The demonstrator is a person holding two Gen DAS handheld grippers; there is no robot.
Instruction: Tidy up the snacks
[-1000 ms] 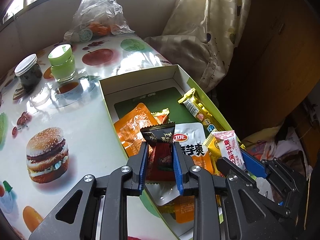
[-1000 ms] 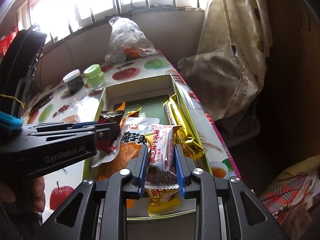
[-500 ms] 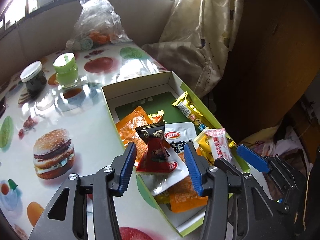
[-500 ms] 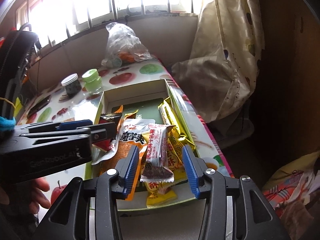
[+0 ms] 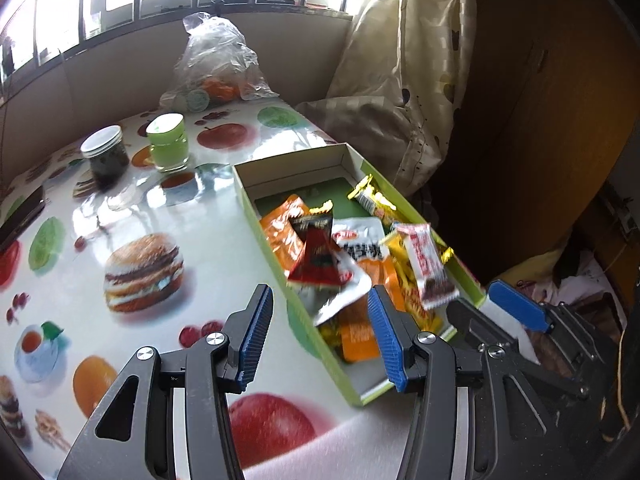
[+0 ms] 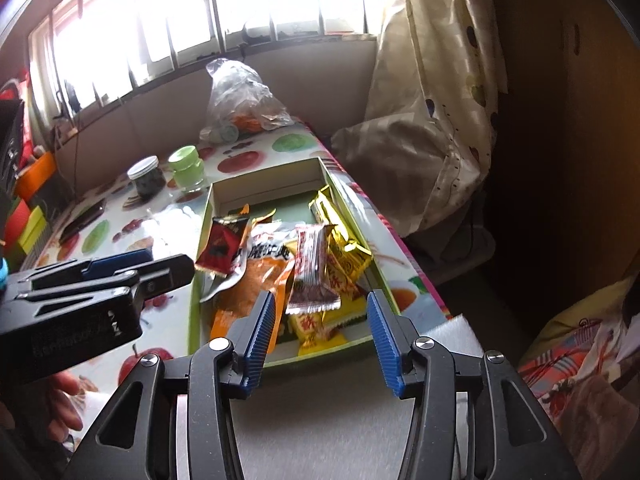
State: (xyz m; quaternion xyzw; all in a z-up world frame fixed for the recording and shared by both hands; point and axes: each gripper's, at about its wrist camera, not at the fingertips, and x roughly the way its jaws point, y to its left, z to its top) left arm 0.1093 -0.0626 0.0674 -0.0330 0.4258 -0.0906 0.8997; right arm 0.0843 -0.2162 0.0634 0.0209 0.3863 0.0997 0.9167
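A green cardboard box (image 5: 291, 169) (image 6: 265, 189) on the printed table holds several snack packets. A red-and-black packet (image 5: 316, 258) (image 6: 223, 245) lies on the pile at the box's left side. A pink-and-white packet (image 5: 425, 261) (image 6: 313, 269) lies on yellow packets at the right. My left gripper (image 5: 320, 304) (image 6: 160, 265) is open with nothing between its pads, just short of the box's near left corner. My right gripper (image 6: 320, 304) (image 5: 482, 307) hangs over the box's near end; its jaws are opening and nothing is between them.
Behind the box stand a dark jar (image 5: 105, 157) and a green jar (image 5: 168, 142); a clear plastic bag (image 5: 218, 68) sits at the back. A dark phone (image 5: 20, 218) lies at far left. A curtain (image 6: 432, 92) hangs beyond the table's right edge. A hand (image 6: 60, 400) shows lower left.
Both grippers went from shut on their packets to open and drew back toward me. The red-and-black packet and the pink-and-white packet now lie on the pile in the box.
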